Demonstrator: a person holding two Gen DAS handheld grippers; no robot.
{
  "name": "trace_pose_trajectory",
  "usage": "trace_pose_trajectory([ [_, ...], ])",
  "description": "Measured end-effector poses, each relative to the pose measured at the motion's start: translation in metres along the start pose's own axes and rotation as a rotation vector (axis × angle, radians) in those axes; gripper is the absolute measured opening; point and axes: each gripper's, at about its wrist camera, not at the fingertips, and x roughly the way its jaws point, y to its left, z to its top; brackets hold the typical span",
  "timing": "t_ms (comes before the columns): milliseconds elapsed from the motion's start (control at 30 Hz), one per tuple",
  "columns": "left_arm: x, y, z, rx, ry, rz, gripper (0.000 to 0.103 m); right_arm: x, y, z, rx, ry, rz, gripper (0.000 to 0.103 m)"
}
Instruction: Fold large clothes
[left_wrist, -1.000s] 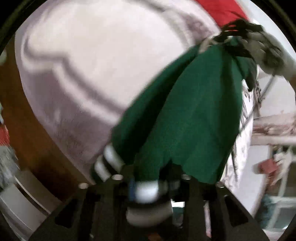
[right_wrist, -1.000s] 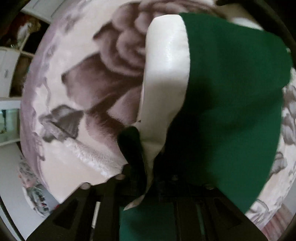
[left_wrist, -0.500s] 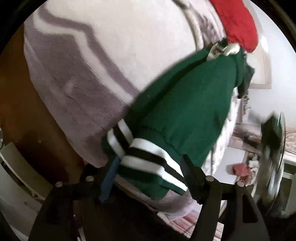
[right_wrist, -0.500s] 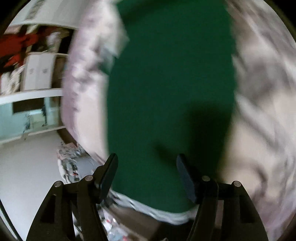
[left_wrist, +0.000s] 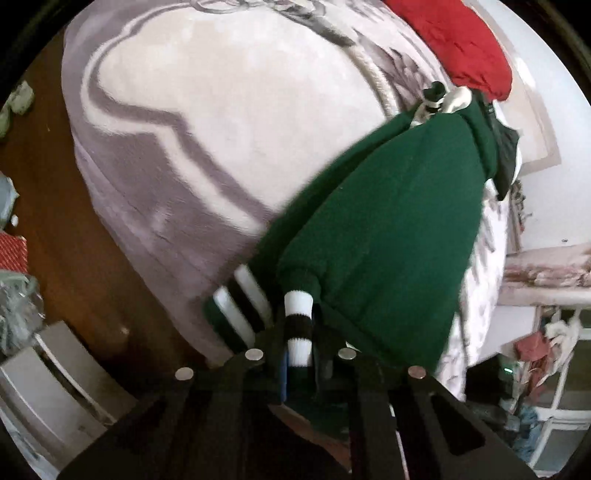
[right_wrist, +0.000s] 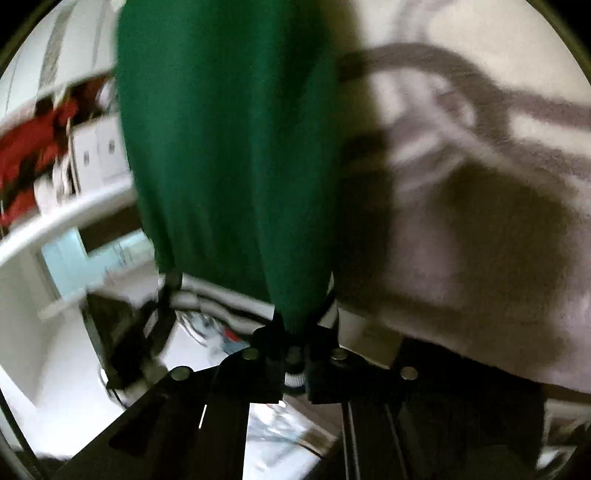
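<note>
Green jacket (left_wrist: 388, 236) with black-and-white striped cuffs lies across the grey-and-cream blanket (left_wrist: 207, 122) on the bed, stretching toward 1 o'clock in the left view. Left gripper (left_wrist: 299, 354) fingers are clenched on a striped cuff (left_wrist: 298, 325). Right gripper (right_wrist: 293, 350) fingers are clenched on green fabric. A red garment (left_wrist: 458, 44) lies at 1 o'clock.
</note>
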Motion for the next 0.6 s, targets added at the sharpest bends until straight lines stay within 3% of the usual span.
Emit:
trace_pose_trajectory([
  [133,0.034,0.028,0.005,-0.063,0.09,0.004,0.011,0.031,-0.009,0.005,-0.044,0.038,-0.173,0.007],
  [167,0.031,0.028,0.005,-0.082,0.098,-0.004,0.012,0.032,-0.01,0.012,-0.018,0.064,-0.189,0.013],
  [200,0.024,0.018,0.007,-0.067,0.106,0.002,0.012,0.029,-0.01,0.017,-0.107,0.196,-0.183,0.019],
  [267,0.011,-0.002,0.007,-0.004,0.114,0.044,0.017,0.007,-0.005,0.022,-0.082,0.204,-0.172,0.027],
  [333,-0.007,-0.032,0.009,0.092,0.106,0.147,0.027,-0.029,0.009,0.03,-0.123,0.13,-0.196,0.041],
  [400,-0.019,-0.054,0.014,0.159,0.066,0.175,0.05,-0.068,0.025,0.041,-0.154,0.041,-0.204,0.05],
  [467,-0.025,-0.073,0.027,0.206,0.016,0.178,0.086,-0.1,0.046,0.059,-0.161,-0.029,-0.195,0.052],
  [600,-0.022,-0.101,0.063,0.263,-0.074,0.175,0.087,-0.132,0.098,0.113,-0.202,-0.141,-0.175,0.056],
])
